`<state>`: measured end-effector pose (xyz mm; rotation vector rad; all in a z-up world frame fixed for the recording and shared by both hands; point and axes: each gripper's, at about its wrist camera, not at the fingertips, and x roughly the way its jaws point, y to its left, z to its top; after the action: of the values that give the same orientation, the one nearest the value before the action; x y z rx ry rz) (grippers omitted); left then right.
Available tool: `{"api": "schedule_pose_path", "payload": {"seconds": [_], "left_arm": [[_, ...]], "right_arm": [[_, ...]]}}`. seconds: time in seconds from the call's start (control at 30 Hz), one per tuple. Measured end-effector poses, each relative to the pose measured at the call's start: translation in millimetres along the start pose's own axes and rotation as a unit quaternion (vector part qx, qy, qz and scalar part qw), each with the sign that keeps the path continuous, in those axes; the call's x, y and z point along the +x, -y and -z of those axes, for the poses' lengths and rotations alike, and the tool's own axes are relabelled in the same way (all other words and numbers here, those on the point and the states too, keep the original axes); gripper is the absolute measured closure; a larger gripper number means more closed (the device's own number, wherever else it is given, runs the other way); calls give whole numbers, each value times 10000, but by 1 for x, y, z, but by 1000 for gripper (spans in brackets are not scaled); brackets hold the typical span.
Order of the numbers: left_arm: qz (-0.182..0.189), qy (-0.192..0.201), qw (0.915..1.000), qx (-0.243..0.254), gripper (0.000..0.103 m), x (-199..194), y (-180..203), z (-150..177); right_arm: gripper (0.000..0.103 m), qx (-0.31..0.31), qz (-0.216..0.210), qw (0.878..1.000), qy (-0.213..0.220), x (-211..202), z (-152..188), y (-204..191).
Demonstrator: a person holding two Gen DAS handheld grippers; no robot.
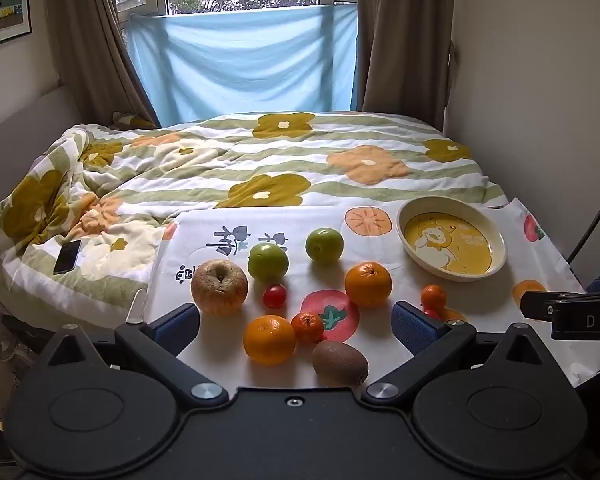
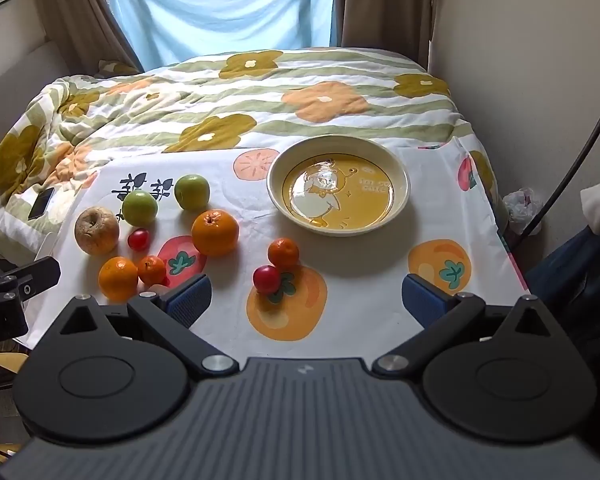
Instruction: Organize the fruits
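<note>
Fruits lie on a white fruit-print cloth (image 2: 360, 264). A wrinkled apple (image 1: 219, 287), two green apples (image 1: 268, 262) (image 1: 324, 244), two oranges (image 1: 368, 284) (image 1: 269, 340), small mandarins (image 1: 307, 327) (image 1: 433, 296), a cherry tomato (image 1: 275, 295) and a kiwi (image 1: 340, 361) show in the left wrist view. A yellow duck plate (image 2: 339, 185) stands empty at the back right. A second red tomato (image 2: 266, 279) lies beside a mandarin (image 2: 283, 253). My left gripper (image 1: 296, 324) is open, low over the near fruits. My right gripper (image 2: 306, 298) is open and empty, short of the plate.
The cloth lies on a bed with a flowered quilt (image 1: 260, 160). A black phone (image 1: 67, 256) lies on the quilt at the left. A wall and a dark cable (image 2: 580, 152) stand at the right. Curtains and a blue sheet (image 1: 244, 60) hang behind.
</note>
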<state>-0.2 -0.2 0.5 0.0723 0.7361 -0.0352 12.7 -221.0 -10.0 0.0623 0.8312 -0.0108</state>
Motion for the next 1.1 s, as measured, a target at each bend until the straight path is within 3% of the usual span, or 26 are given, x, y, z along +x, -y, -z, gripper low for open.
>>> {"api": "schedule_pose_path", "payload": {"seconds": [1.1], "left_arm": [[-103,-134,9998,-141,0,10,-6,2]], "right_arm": [[0,2,10,10000,-72,9,0,0]]}}
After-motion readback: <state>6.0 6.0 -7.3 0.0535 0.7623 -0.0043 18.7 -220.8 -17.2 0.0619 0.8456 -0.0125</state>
